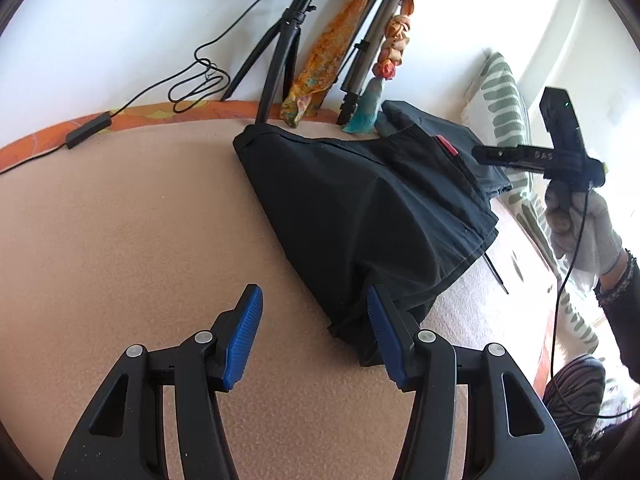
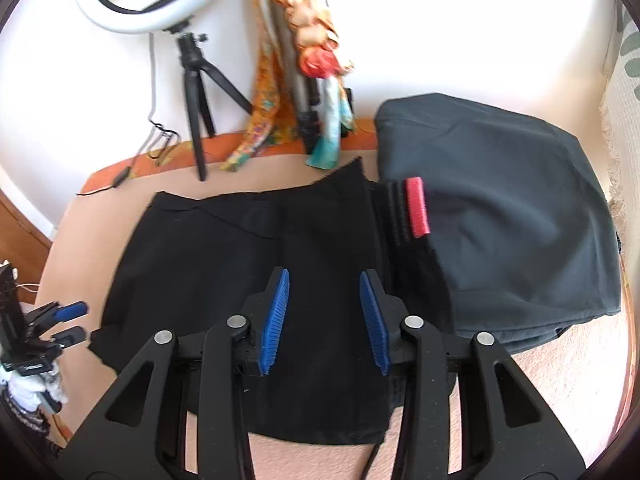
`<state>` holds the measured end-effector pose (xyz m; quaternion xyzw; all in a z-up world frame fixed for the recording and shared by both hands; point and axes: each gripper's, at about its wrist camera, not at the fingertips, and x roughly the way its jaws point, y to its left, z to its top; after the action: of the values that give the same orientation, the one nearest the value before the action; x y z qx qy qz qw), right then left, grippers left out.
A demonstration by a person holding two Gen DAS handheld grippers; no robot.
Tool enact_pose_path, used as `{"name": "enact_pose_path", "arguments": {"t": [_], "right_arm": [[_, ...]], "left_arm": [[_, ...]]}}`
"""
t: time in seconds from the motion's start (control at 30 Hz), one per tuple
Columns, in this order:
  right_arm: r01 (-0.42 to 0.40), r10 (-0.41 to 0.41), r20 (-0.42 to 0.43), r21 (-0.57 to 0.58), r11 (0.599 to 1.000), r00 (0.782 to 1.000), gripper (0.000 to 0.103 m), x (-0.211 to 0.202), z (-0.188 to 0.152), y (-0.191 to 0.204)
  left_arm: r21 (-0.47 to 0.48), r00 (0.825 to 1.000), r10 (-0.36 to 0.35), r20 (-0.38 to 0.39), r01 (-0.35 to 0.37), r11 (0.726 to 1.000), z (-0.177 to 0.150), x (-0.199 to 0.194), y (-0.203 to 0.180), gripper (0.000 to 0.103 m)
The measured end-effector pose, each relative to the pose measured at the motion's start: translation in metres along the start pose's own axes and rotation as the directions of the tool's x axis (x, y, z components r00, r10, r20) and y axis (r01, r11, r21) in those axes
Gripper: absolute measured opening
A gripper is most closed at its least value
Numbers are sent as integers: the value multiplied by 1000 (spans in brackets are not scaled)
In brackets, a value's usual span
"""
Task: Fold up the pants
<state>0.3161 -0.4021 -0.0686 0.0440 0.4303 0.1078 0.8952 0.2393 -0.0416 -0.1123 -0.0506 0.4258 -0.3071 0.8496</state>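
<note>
Black pants [image 1: 360, 208] lie folded on the peach surface [image 1: 120, 220], and the right wrist view shows them as a flat black rectangle [image 2: 240, 264]. My left gripper [image 1: 316, 320] is open low over the surface, its right pad [image 1: 384, 336] beside the pants' near corner, with a little cloth inside the gap and unpressed. My right gripper [image 2: 324, 312] hovers open above the near part of the pants with nothing gripped. From the left wrist view it [image 1: 496, 155] hangs in a gloved hand [image 1: 580, 228] above the pants' right side. My left gripper [image 2: 68, 320] shows at the far left.
A folded dark grey garment [image 2: 500, 220] with a red tab [image 2: 416, 208] lies against the pants' right side. A ring light tripod [image 1: 280, 52], its cable [image 1: 196, 84] and a colourful scarf [image 1: 320, 68] stand along the back wall. A patterned cushion [image 1: 504, 108] is at the right.
</note>
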Motion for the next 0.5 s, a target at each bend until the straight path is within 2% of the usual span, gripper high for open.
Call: {"name": "enact_pose_path", "arguments": {"t": [0.1, 0.17, 0.2, 0.23, 0.33, 0.4, 0.5], "right_arm": [[-105, 104, -6, -48, 993, 995, 45, -20, -4, 32], [-164, 162, -31, -100, 981, 986, 51, -25, 0, 59], [-187, 183, -43, -122, 975, 982, 59, -25, 3, 72], [-212, 206, -56, -138, 968, 977, 65, -24, 8, 86], [-285, 263, -140, -170, 943, 955, 67, -4, 20, 132], [-290, 253, -203, -178, 940, 946, 67, 21, 28, 160], [-248, 189, -283, -188, 950, 940, 67, 62, 34, 194]], "left_arm": [[19, 999, -35, -9, 35, 999, -3, 4, -2, 53], [15, 998, -56, -17, 57, 998, -4, 6, -2, 53], [18, 998, -66, -22, 66, 998, -5, 5, -1, 53], [24, 998, -60, -27, 61, 998, -6, 5, -1, 53], [53, 999, -42, -15, 43, 998, -10, 2, -3, 53], [57, 999, -39, -7, 40, 998, -12, 3, -4, 53], [56, 998, -59, -5, 59, 997, -12, 9, -5, 53]]}}
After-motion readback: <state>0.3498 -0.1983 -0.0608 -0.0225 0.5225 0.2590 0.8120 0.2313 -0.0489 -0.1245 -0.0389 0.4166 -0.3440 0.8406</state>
